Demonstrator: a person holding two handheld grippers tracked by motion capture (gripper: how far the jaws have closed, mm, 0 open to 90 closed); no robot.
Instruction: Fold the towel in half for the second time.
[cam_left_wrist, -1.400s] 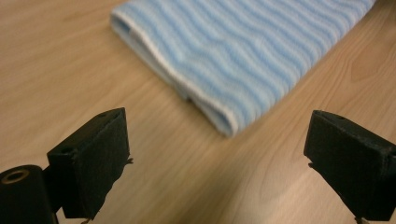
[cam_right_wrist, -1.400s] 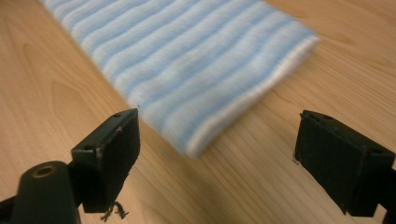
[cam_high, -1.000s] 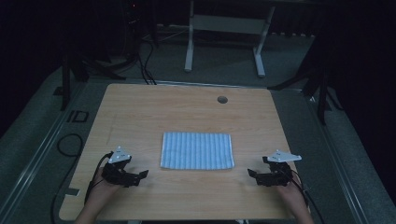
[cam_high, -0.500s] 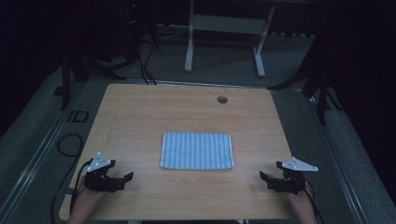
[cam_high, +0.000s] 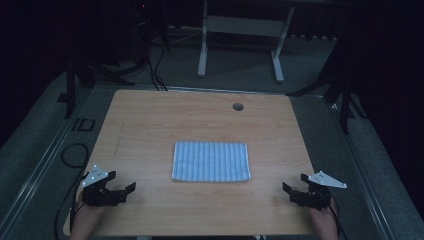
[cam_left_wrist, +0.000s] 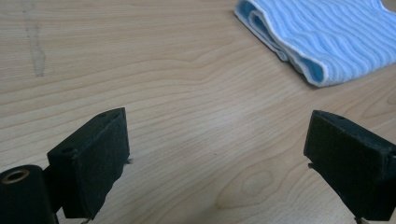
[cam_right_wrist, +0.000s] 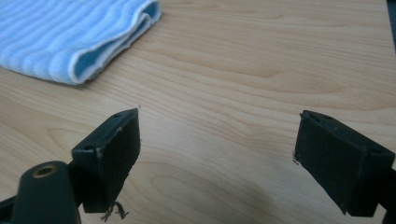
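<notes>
Cloth: a folded blue-and-white striped cloth (cam_high: 211, 162) lies flat on the middle of the light wooden table (cam_high: 150, 120), a neat rectangle with its long sides running left to right.
Cloth, close up: in the left gripper view the cloth (cam_left_wrist: 322, 37) shows at the upper right, its folded layers stacked, a white edge and a plain blue inner face showing at the fold; in the right gripper view it (cam_right_wrist: 70, 35) sits at the upper left, with the same blue lining visible at the corner.
Left hand-held gripper: the black left hand-held gripper (cam_high: 131, 190) rests low near the front left corner of the table, held by a hand (cam_high: 87, 217); its jaws stand wide apart with bare wood between them, holding nothing, well apart from the cloth.
Right hand-held gripper: the black right hand-held gripper (cam_high: 294, 184) sits near the front right corner, jaws pointing toward the middle of the table; they too are spread wide and empty, well apart from the cloth.
Gripper tops: each carries a grey three-cornered plate.
Table: a small dark round hole (cam_high: 238, 106) lies near the far edge; a faint grey smear (cam_left_wrist: 35, 39) marks the wood in the left gripper view.
Surroundings: dark floor with black cables (cam_high: 150, 67) and a pale metal frame (cam_high: 240, 37) beyond the table.
</notes>
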